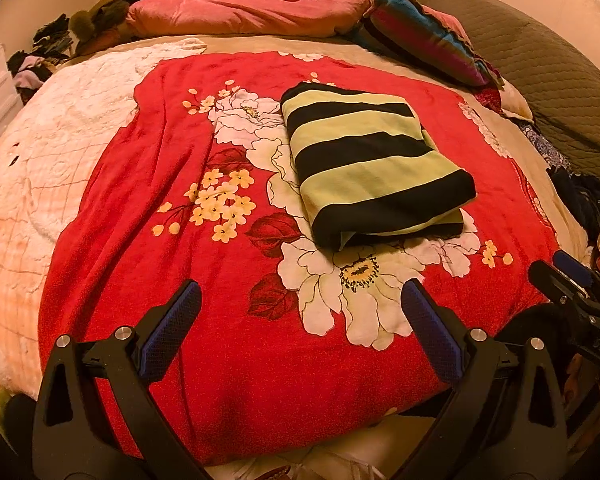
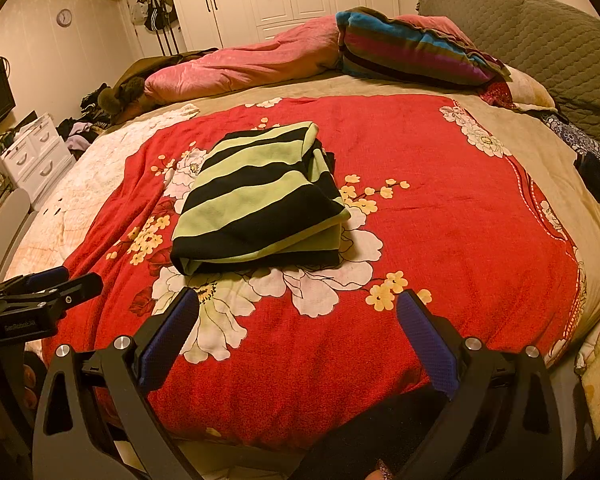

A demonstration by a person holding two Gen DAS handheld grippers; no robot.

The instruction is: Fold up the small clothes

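So the striped garment [image 1: 374,162] is folded into a neat rectangle, sitting on the red floral blanket [image 1: 204,208] around 1 o'clock from the left gripper [image 1: 300,300]. Both tongs are spread wide with nothing in them. From the right gripper [image 2: 298,310] the bundle sits at about 11 o'clock, well apart from the blue pads [image 2: 170,332]. Pink duvet [image 2: 244,66] is bunched at 12.

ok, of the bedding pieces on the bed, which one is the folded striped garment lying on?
The red floral blanket: the striped garment lies wholly on it. The pink quilt and multicoloured striped blanket are bunched along the bed's far edge.
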